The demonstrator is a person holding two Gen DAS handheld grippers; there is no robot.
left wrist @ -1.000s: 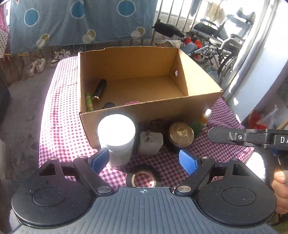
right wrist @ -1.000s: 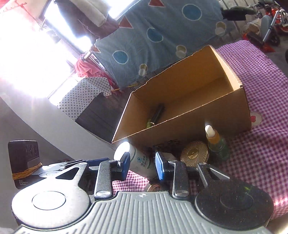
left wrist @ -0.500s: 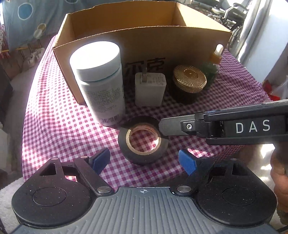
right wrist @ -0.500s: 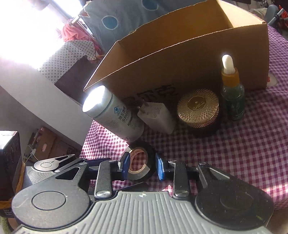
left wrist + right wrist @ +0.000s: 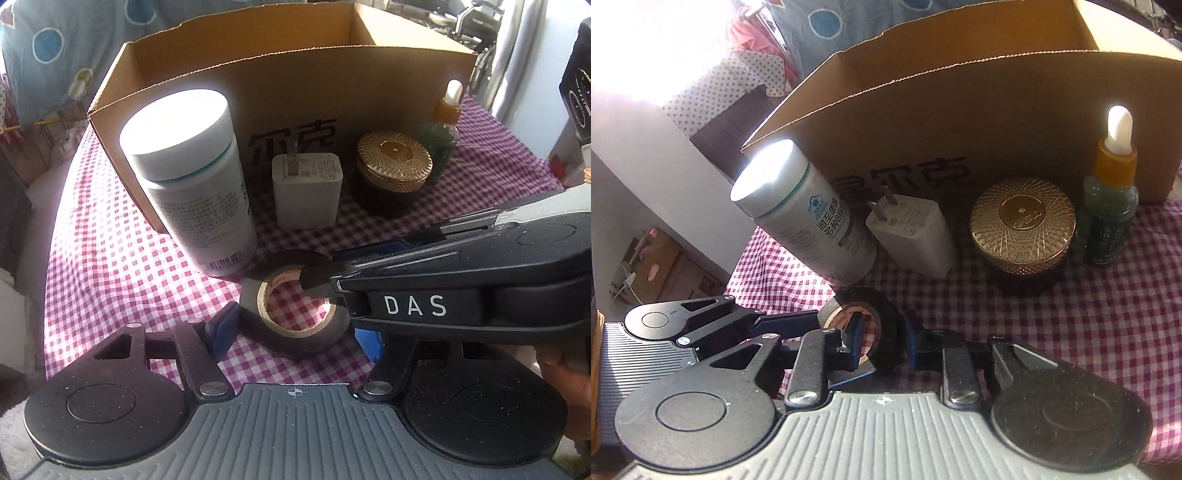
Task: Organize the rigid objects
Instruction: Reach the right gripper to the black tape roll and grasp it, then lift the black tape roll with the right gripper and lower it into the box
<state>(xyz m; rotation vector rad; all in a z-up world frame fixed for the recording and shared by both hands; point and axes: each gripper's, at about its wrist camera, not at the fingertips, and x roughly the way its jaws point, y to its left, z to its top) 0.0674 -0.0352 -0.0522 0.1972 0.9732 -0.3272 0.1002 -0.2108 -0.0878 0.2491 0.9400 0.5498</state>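
Observation:
A black tape roll [image 5: 295, 345] lies flat on the checked tablecloth [image 5: 110, 258] in front of the cardboard box [image 5: 332, 85]. My left gripper [image 5: 295, 336] straddles the roll and its jaws are closing. Its left pad sits at the roll's side, and its right pad is half hidden under the other gripper. My right gripper [image 5: 882, 343] reaches in from the right, its jaws closing. One of its fingers [image 5: 853, 343] is inside the roll's [image 5: 886, 325] hole, the other is outside, and the wall is pinched between them.
Standing in a row against the box front are a white bottle [image 5: 192, 170], a white charger [image 5: 306, 192], a gold-lidded jar [image 5: 393, 162] and a green dropper bottle [image 5: 441, 133]. The table edge runs just left of the bottle. A hand [image 5: 565, 380] holds the right gripper.
Both grippers came down and forward onto the tape roll. The right gripper's finger slid into the roll's hole and its jaws narrowed. The left jaws narrowed around the roll.

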